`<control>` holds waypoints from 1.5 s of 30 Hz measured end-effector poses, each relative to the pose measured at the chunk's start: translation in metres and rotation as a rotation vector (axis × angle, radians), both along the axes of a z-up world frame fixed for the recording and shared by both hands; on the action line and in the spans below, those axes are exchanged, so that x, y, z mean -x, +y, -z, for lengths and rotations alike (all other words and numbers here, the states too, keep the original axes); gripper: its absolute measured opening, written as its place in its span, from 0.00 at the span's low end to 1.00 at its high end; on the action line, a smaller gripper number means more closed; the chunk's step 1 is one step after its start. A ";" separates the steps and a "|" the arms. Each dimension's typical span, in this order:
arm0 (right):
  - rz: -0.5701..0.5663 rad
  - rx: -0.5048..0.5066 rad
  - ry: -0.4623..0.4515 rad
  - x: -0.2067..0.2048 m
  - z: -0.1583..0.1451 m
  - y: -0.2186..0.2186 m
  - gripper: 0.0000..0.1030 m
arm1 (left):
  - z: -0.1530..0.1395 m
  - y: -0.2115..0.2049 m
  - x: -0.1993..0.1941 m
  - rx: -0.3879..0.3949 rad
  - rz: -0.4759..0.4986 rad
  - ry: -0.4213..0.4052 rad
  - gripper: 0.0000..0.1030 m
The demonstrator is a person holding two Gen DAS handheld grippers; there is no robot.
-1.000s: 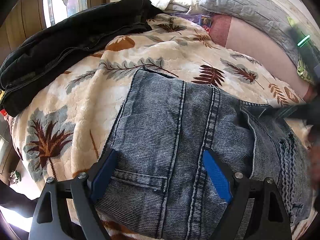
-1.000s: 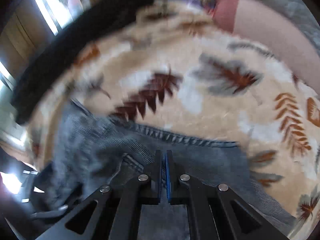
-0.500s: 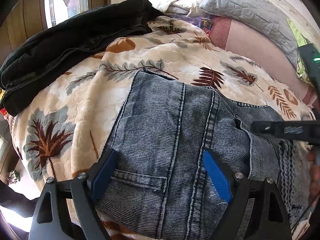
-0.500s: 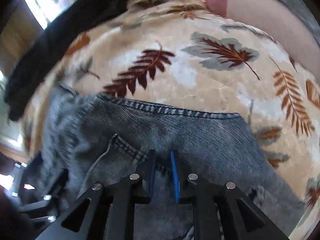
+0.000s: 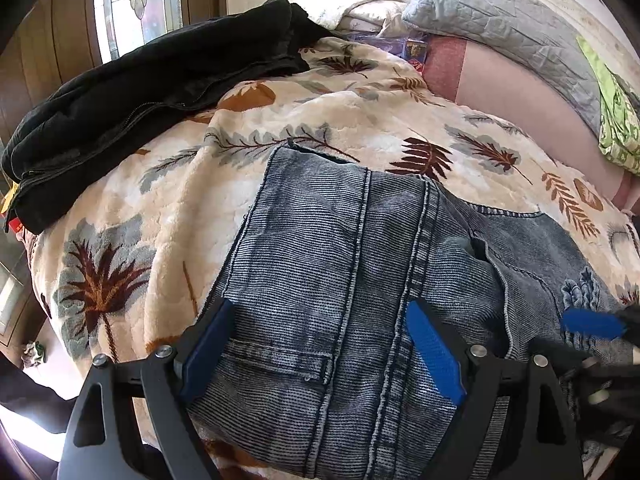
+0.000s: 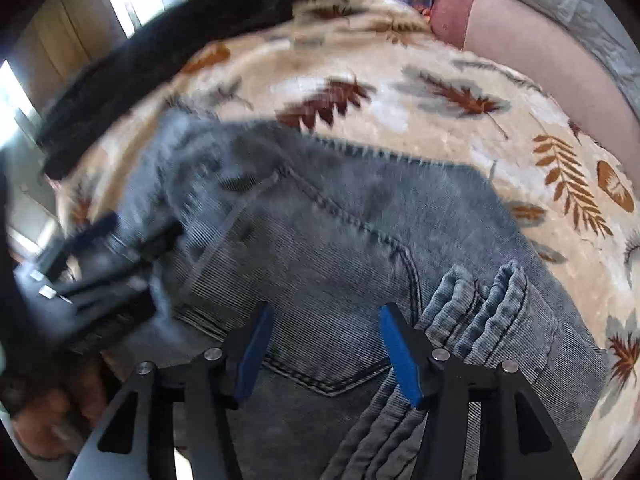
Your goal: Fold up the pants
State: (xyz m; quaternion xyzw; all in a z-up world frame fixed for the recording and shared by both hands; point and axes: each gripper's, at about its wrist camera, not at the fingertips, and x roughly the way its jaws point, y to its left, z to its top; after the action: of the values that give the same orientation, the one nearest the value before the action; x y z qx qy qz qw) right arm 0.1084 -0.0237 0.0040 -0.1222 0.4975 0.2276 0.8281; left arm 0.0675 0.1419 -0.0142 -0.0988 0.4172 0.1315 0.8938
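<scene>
Faded blue jeans (image 5: 340,264) lie folded on a cream blanket with a leaf print (image 5: 168,200). My left gripper (image 5: 320,344) hovers open over the lower part of the jeans, its blue pads (image 5: 208,344) wide apart with nothing pinched. In the right wrist view the jeans (image 6: 340,232) fill the middle, a back pocket and a bunched hem (image 6: 488,304) near my right gripper (image 6: 324,344). Its jaws are opening, above the denim, gripping nothing. One blue pad of the right gripper (image 5: 590,324) shows at the left view's right edge.
A black jacket (image 5: 152,92) lies across the far left of the bed. A grey quilted pillow (image 5: 500,20) and a pink sheet (image 5: 500,80) sit at the back right, green cloth (image 5: 616,120) beyond. A window is behind the jacket.
My right gripper went from shut to open and pulled back toward the near right over the jeans; the folded denim it brought over now lies flat. The left gripper stayed still.
</scene>
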 end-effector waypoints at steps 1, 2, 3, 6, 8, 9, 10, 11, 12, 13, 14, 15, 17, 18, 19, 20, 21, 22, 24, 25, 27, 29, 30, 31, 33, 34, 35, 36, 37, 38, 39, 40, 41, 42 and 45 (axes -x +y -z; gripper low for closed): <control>-0.004 0.001 -0.020 0.002 -0.003 0.001 0.58 | 0.000 0.000 0.000 0.001 -0.001 -0.001 0.86; -0.007 -0.002 -0.028 0.004 -0.004 0.002 0.60 | 0.000 0.000 0.000 0.000 0.000 -0.001 0.86; -0.006 -0.004 -0.019 0.004 -0.002 0.003 0.62 | 0.000 0.000 0.000 0.000 0.000 0.000 0.86; -0.075 0.089 0.053 0.008 0.029 0.022 0.64 | 0.001 -0.001 0.001 0.004 0.001 -0.001 0.86; -0.080 0.111 -0.022 0.011 0.023 0.023 0.72 | 0.001 -0.001 0.001 0.002 0.006 -0.001 0.86; -0.070 0.097 -0.006 0.009 0.018 0.021 0.72 | 0.001 0.000 0.002 0.007 0.008 -0.005 0.86; -0.062 0.070 0.001 0.009 0.013 0.018 0.72 | 0.000 0.000 0.002 0.012 0.009 -0.007 0.86; -0.050 0.039 0.000 0.009 0.007 0.013 0.72 | 0.000 0.001 0.002 0.015 0.008 -0.007 0.86; -0.028 0.007 -0.014 0.011 -0.001 0.005 0.72 | -0.001 0.001 0.002 0.022 0.008 -0.010 0.85; -0.004 -0.036 -0.035 0.015 -0.009 -0.006 0.72 | -0.003 0.002 0.004 0.034 0.006 -0.021 0.85; 0.009 -0.062 -0.046 0.019 -0.013 -0.013 0.72 | -0.006 0.004 0.006 0.053 0.006 -0.039 0.85; 0.036 -0.103 -0.060 0.024 -0.019 -0.026 0.72 | -0.009 0.007 0.009 0.079 0.005 -0.068 0.85; 0.092 -0.148 -0.083 0.034 -0.022 -0.049 0.72 | -0.017 0.012 0.016 0.114 -0.007 -0.130 0.85; 0.120 -0.168 -0.092 0.039 -0.022 -0.063 0.72 | -0.022 0.015 0.020 0.131 -0.015 -0.159 0.85; 0.139 -0.183 -0.094 0.042 -0.021 -0.072 0.72 | -0.025 0.018 0.023 0.151 -0.015 -0.176 0.85; 0.177 -0.211 -0.095 0.048 -0.019 -0.089 0.72 | -0.028 0.021 0.027 0.180 -0.015 -0.189 0.85; 0.198 -0.231 -0.094 0.051 -0.018 -0.098 0.72 | -0.032 0.025 0.031 0.218 -0.018 -0.190 0.85; 0.215 -0.251 -0.090 0.051 -0.015 -0.106 0.72 | -0.034 0.028 0.035 0.250 -0.022 -0.198 0.85; 0.263 -0.301 -0.085 0.059 -0.011 -0.129 0.72 | -0.037 0.037 0.053 0.370 -0.030 -0.215 0.86; 0.281 -0.322 -0.086 0.059 -0.008 -0.138 0.72 | -0.035 0.039 0.059 0.431 -0.029 -0.205 0.86; 0.313 -0.376 -0.073 0.061 -0.002 -0.152 0.72 | -0.024 0.043 0.072 0.604 -0.025 -0.176 0.86; 0.324 -0.414 -0.061 0.062 0.002 -0.160 0.72 | -0.016 0.045 0.079 0.681 -0.048 -0.154 0.86; 0.325 -0.427 -0.055 0.062 0.004 -0.161 0.72 | -0.011 0.045 0.081 0.713 -0.059 -0.143 0.86; 0.322 -0.435 -0.050 0.061 0.006 -0.161 0.72 | -0.007 0.045 0.081 0.734 -0.065 -0.133 0.86; 0.305 -0.457 -0.051 0.064 0.004 -0.161 0.72 | 0.001 0.049 0.077 0.765 -0.098 -0.113 0.86; 0.298 -0.459 -0.053 0.065 0.004 -0.160 0.72 | 0.005 0.053 0.074 0.781 -0.110 -0.115 0.86; 0.289 -0.460 -0.053 0.066 0.004 -0.158 0.72 | 0.010 0.058 0.071 0.794 -0.153 -0.103 0.86; 0.283 -0.461 -0.055 0.067 0.004 -0.158 0.72 | 0.013 0.060 0.071 0.804 -0.178 -0.100 0.86; 0.281 -0.460 -0.057 0.067 0.005 -0.159 0.72 | 0.017 0.064 0.068 0.826 -0.193 -0.105 0.86; 0.282 -0.460 -0.059 0.068 0.004 -0.160 0.72 | 0.020 0.066 0.064 0.838 -0.197 -0.101 0.86; 0.284 -0.463 -0.058 0.069 0.004 -0.160 0.72 | 0.022 0.068 0.062 0.842 -0.202 -0.102 0.85; 0.287 -0.466 -0.059 0.069 0.003 -0.162 0.72 | 0.022 0.068 0.059 0.844 -0.202 -0.107 0.85; 0.294 -0.466 -0.061 0.069 0.003 -0.162 0.72 | 0.020 0.069 0.057 0.840 -0.198 -0.112 0.85; 0.297 -0.465 -0.064 0.069 0.002 -0.162 0.72 | 0.018 0.071 0.057 0.840 -0.201 -0.120 0.85; 0.296 -0.470 -0.058 0.066 -0.006 -0.158 0.72 | 0.017 0.075 0.051 0.864 -0.206 -0.141 0.84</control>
State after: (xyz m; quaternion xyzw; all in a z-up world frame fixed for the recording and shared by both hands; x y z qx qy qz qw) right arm 0.0420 -0.1813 0.0099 0.1406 0.4196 0.2096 0.8719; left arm 0.0162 0.2170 -0.0311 -0.5127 0.3601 0.0266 0.7790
